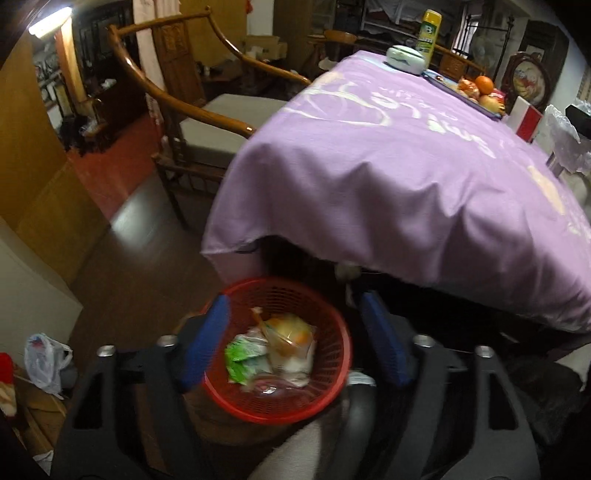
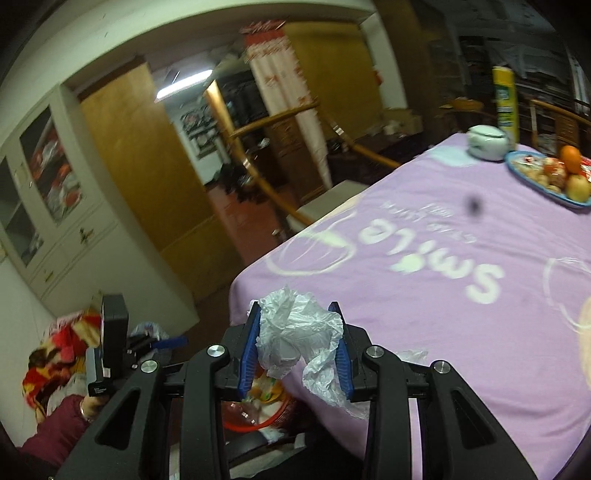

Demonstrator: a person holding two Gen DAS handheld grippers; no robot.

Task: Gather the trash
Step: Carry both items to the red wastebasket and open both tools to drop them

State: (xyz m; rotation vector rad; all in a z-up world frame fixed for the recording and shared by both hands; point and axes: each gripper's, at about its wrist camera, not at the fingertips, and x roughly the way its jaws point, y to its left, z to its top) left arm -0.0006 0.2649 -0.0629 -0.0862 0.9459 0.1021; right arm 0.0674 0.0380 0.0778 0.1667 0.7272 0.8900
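The right gripper [image 2: 297,325] pinches a crumpled, translucent plastic wrapper [image 2: 295,332] over the purple cloth [image 2: 424,314]. The left gripper [image 1: 295,332] gapes empty above a red mesh basket [image 1: 332,373] holding green and clear packets [image 1: 269,350].

One red mesh basket [image 1: 332,369] under the left gripper; one crumpled white plastic bag [image 2: 299,332] between the right gripper's pads; one yellow canister [image 1: 428,31] and one fruit plate [image 2: 517,170] (both far ahead).

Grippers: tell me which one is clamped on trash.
The right gripper: it pinches crumpled white plastic. The left gripper is open over the red basket.
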